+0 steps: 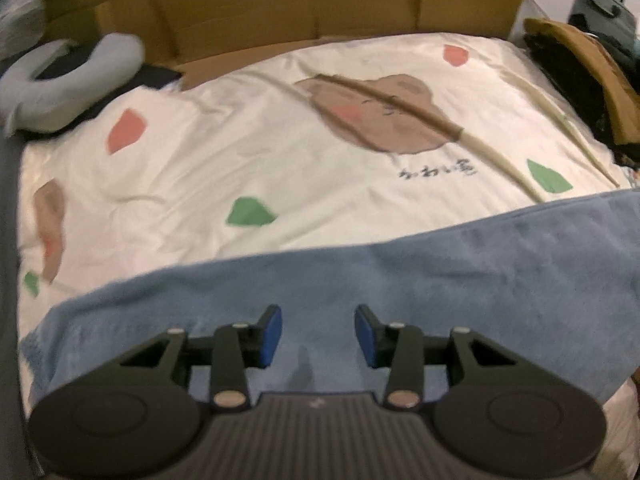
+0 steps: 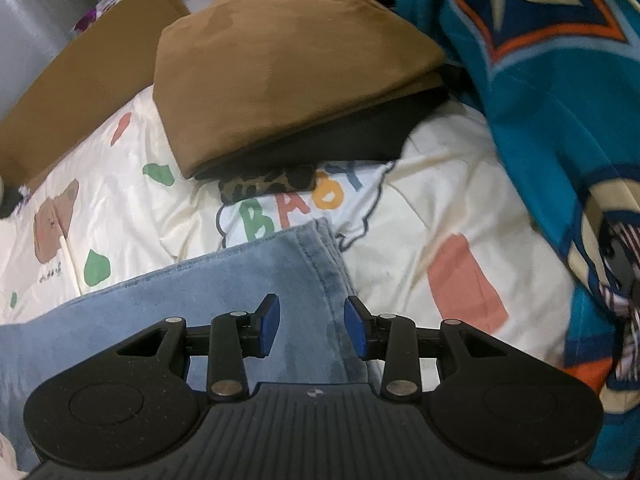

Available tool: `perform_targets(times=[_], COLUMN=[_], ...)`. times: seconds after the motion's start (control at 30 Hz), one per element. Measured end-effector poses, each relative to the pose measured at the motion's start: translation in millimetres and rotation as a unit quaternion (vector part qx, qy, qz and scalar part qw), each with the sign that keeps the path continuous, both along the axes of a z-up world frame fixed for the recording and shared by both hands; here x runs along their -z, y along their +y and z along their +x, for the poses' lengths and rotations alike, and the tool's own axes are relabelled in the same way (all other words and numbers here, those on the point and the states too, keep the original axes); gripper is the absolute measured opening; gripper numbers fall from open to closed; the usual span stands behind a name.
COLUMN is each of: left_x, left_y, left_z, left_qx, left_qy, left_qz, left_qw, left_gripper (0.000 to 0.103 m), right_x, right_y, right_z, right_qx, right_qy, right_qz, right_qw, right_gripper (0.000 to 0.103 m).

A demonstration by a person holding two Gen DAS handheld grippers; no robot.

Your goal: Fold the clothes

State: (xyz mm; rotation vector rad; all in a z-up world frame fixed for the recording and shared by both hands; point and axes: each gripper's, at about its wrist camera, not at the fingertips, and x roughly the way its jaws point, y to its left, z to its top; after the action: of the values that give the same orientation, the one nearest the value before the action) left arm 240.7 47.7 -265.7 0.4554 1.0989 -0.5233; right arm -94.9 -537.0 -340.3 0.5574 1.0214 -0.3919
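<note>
From your left wrist, the left gripper (image 1: 318,336) hangs above the blue garment (image 1: 360,280), which lies in a band across the near side of the cream quilt (image 1: 208,152). Its blue pads stand apart with nothing pinched between them; the cloth lies below the gap, not in it. A grey neck pillow (image 1: 68,80) sits at the far left and flattened cardboard (image 1: 320,0) lines the far side. This view is smeared, so if you close now you could catch the quilt along with the garment, or only the top layer. Dark handwritten characters under the brown bear print (image 1: 380,116) are too blurred to read.

From your right wrist, the right gripper (image 2: 310,326) is also parted and empty, poised over the garment's stitched end (image 2: 316,256). Beyond it a folded brown garment (image 2: 280,60) rests on a black one (image 2: 340,140), with a leopard-print piece (image 2: 268,188) poking out beneath. A teal patterned cloth (image 2: 540,80) hangs close on the right. The stitched edge runs just inside the right pad, so a grip here could slide off the hem or take one ply only. Swing wide and you may snag the teal cloth or nudge the folded stack. The quilt reads "BABY" (image 2: 296,208) in coloured letters
</note>
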Motion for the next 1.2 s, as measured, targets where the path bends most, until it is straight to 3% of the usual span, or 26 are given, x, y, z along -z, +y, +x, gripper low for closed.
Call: perform_targets(times=[0.13,0.47,0.83,1.03,1.2], left_x=[10,42,72,90,99], left_y=[-25,-86,-160,-193,-218], left_z=[8,13,-7,-15,-18], left_qx=[0.027,0.094,0.194,0.236,0.263], left_qy=[-0.004,0.028,0.076,0.089,0.098], left_qz=[-0.009,-0.064,-0.116,-0.120,-0.130], left_qw=[0.9996,0.9932,0.9711,0.9600,0.9508], left_gripper=[0.043,0.043,0.042,0.041,0.041], right_x=[2,15,18,21,31], right_y=[1,5,11,5,-1], right_z=[11,32,61,68,66], right_qx=[-0.014,-0.042,-0.112,-0.113,-0.118], right_qy=[-0.001,0.011,0.006,0.017,0.017], right_qz=[-0.005,-0.021,-0.056,-0.092,-0.090], right_qw=[1.000,0.999,0.992,0.989,0.989], right_gripper=[0.052,0.052,0.052,0.052,0.051])
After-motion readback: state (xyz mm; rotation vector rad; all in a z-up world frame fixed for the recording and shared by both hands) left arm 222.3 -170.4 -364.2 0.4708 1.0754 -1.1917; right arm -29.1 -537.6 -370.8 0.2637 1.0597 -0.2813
